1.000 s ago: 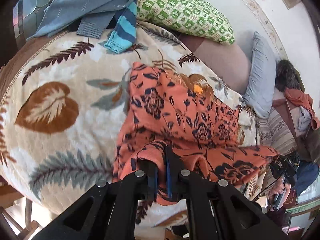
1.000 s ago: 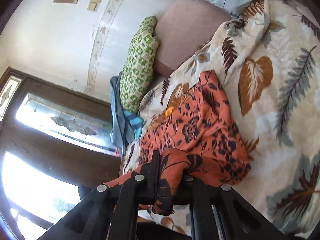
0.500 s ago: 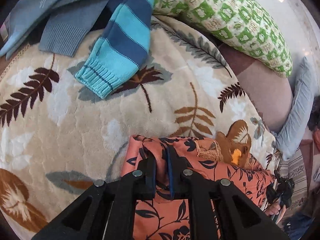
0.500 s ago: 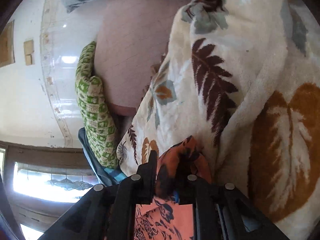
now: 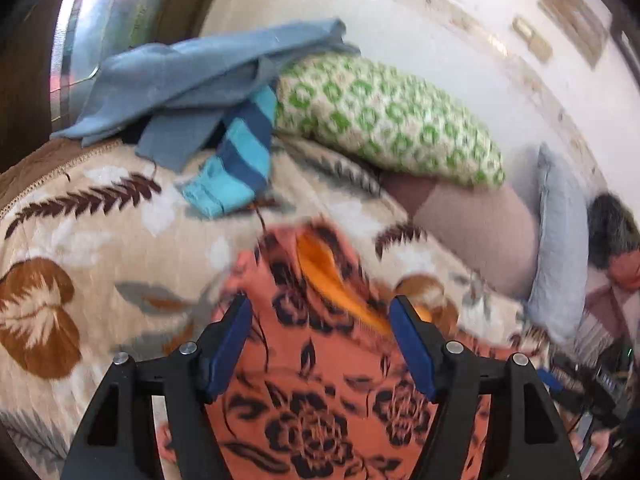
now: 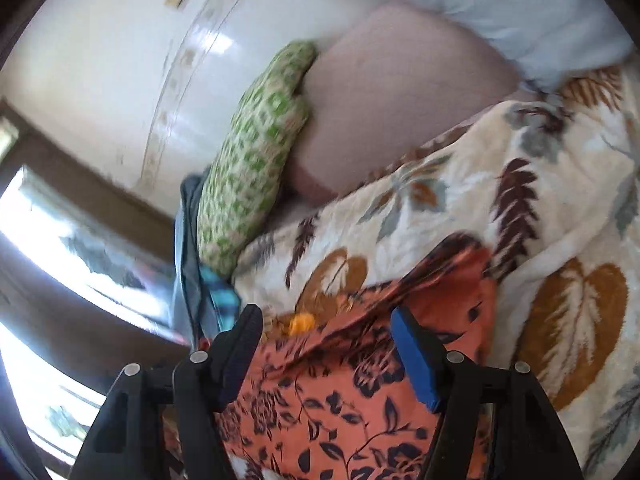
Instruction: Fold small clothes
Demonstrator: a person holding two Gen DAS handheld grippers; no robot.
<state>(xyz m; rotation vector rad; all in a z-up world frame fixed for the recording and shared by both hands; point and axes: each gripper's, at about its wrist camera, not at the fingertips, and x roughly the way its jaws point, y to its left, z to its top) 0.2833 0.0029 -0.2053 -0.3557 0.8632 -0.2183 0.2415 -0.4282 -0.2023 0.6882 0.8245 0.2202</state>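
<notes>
A cream blanket [image 5: 100, 240] printed with brown and grey leaves is covering a bed, and a white wall [image 5: 420, 32] is rising behind it. At the far edge of the bed, a green-and-white patterned pillow [image 5: 384, 120] is leaning beside a mauve cushion [image 5: 480, 228], with a pale blue pillow [image 5: 560, 240] further right. To the left of the green pillow, a grey-blue garment [image 5: 192, 80] is lying in a heap, and a striped turquoise and navy knit [image 5: 236, 164] is poking out from under it onto the blanket. In the right wrist view a bright window [image 6: 52, 248] in a dark wooden frame is showing at the far left.

The orange floral garment [image 5: 320, 380] is lying on the blanket at the near side, its far edge blurred and showing a plain orange inner face.

The left gripper [image 5: 320, 344] is hanging over the garment's near-left part with its jaws opening; the blue pads [image 5: 228, 348] are standing well apart, cloth is showing between them, and neither pad is pressing on it. The right gripper [image 6: 324, 352] is likewise over the garment [image 6: 340, 392], jaws opening, the fabric lying between the fingers without being pinched.
</notes>
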